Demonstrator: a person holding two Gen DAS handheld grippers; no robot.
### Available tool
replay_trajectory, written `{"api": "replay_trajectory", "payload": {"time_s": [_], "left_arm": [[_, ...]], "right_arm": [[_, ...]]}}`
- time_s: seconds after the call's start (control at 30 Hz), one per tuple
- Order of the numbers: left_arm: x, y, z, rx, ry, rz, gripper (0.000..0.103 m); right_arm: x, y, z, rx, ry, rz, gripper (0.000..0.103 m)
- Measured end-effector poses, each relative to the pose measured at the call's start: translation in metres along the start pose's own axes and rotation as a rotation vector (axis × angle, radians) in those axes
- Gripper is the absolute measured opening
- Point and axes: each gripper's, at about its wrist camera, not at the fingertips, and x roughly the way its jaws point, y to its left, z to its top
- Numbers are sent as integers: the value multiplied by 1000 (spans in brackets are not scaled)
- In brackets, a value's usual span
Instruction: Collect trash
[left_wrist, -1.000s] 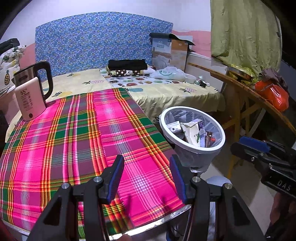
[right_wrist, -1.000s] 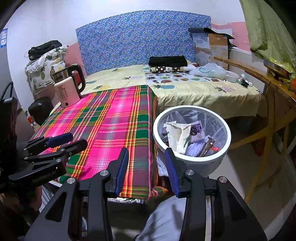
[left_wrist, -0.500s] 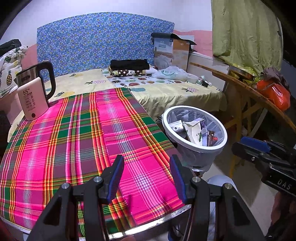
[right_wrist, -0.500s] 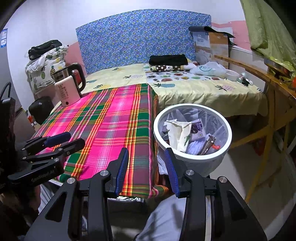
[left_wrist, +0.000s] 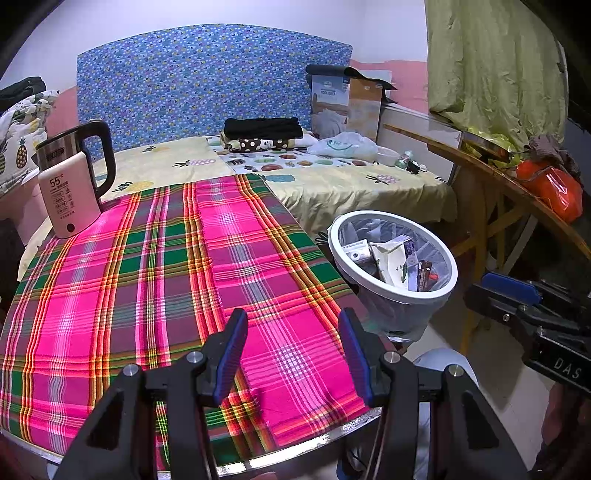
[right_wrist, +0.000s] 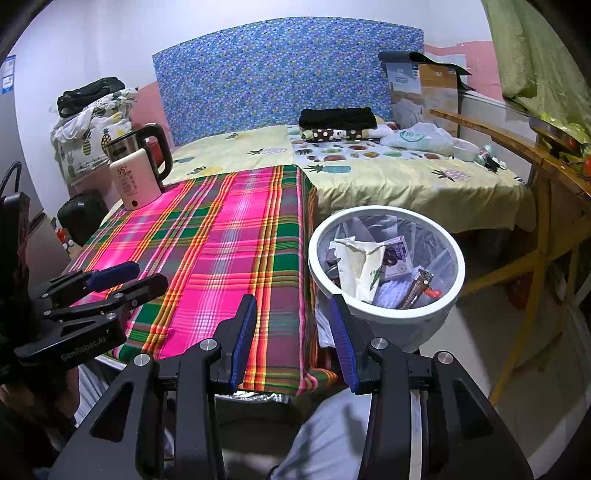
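A white-rimmed trash bin (left_wrist: 406, 297) (right_wrist: 388, 314) with a clear liner stands on the floor beside the table's right edge. It holds crumpled paper (right_wrist: 356, 266), a purple box (right_wrist: 397, 258) and a brown wrapper (right_wrist: 415, 286). My left gripper (left_wrist: 293, 332) hovers open over the near edge of the plaid tablecloth (left_wrist: 147, 277), with nothing between its fingers. It also shows at the left of the right wrist view, left gripper (right_wrist: 149, 275). My right gripper (right_wrist: 293, 321) is open and empty, just left of the bin's near rim; in the left wrist view the right gripper (left_wrist: 476, 290) sits at the right edge.
An electric kettle (left_wrist: 70, 192) (right_wrist: 136, 173) stands on the table's far left corner. Behind the table is a bed (right_wrist: 406, 177) with folded clothes and a plastic bag. A wooden table (right_wrist: 535, 155) stands at the right. A person's pale trouser leg (right_wrist: 325, 439) is below my right gripper.
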Motion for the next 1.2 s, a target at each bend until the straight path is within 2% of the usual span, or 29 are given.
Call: {"api": "replay_trajectory", "payload": {"time_s": [1.2], "left_arm": [[-1,-1,-2,-7,10,28,53]], "right_arm": [[0,2,1,1,3,0,42]]}}
